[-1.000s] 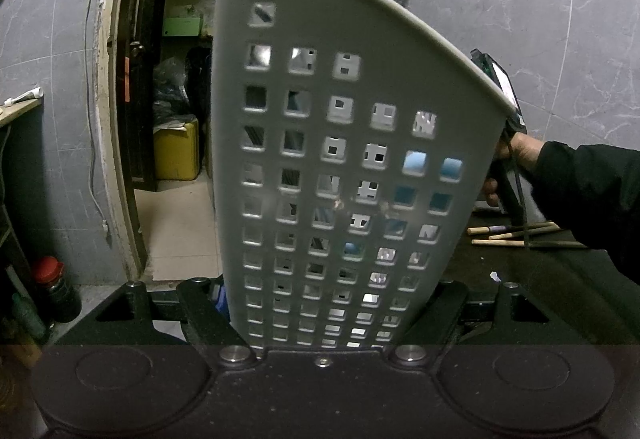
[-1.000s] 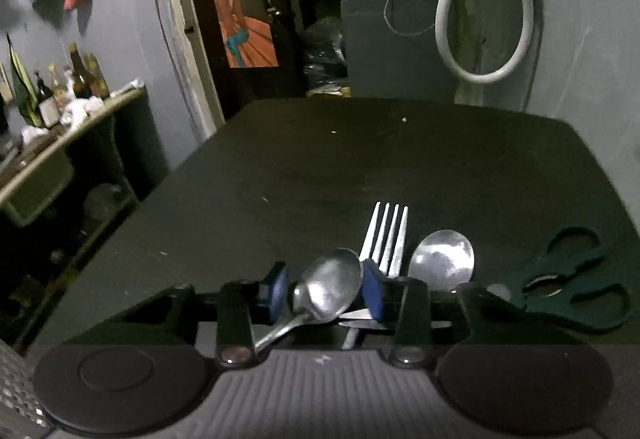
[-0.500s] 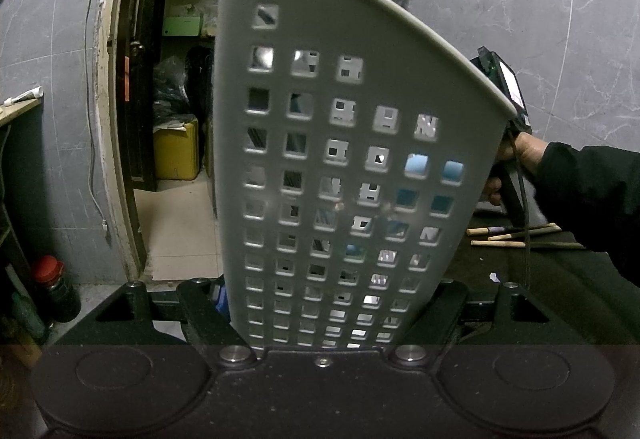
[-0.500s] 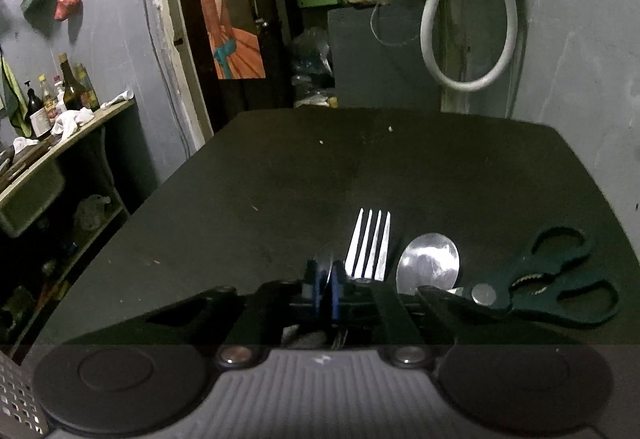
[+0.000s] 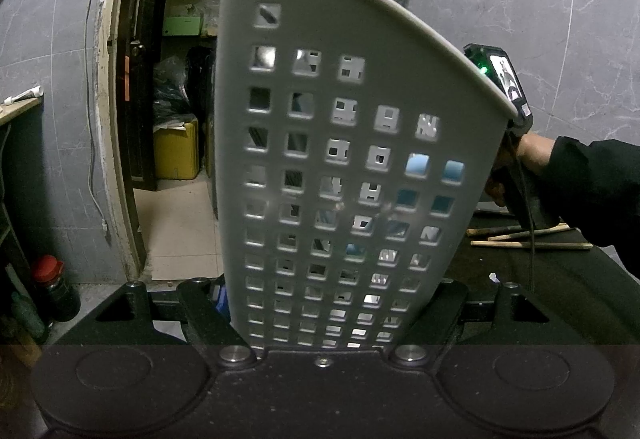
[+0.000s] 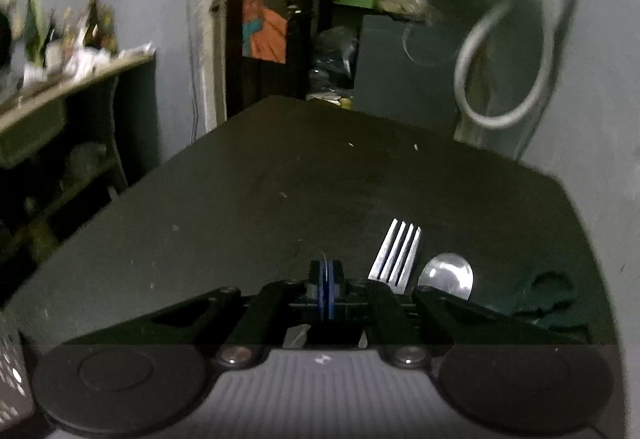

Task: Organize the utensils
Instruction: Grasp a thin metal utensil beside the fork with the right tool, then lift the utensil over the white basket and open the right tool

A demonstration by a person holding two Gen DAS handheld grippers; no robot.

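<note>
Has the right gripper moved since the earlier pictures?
Yes. The right gripper, shut on a spoon handle, has shifted left of the fork lying on the table.

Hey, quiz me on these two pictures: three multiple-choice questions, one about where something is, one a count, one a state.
1. On the table, where does the fork lie relative to the spoon? A left of it; B right of it; C across it.
2. How many tines has the fork? A two; B four; C six.
3. The left gripper is: A open and empty; B gripping the perforated basket; C out of view.
Answers: 1 A, the tines show left of the bowl in the right wrist view. 2 B, four bright prongs are countable. 3 B, the basket's base sits clamped between both fingers.
</note>
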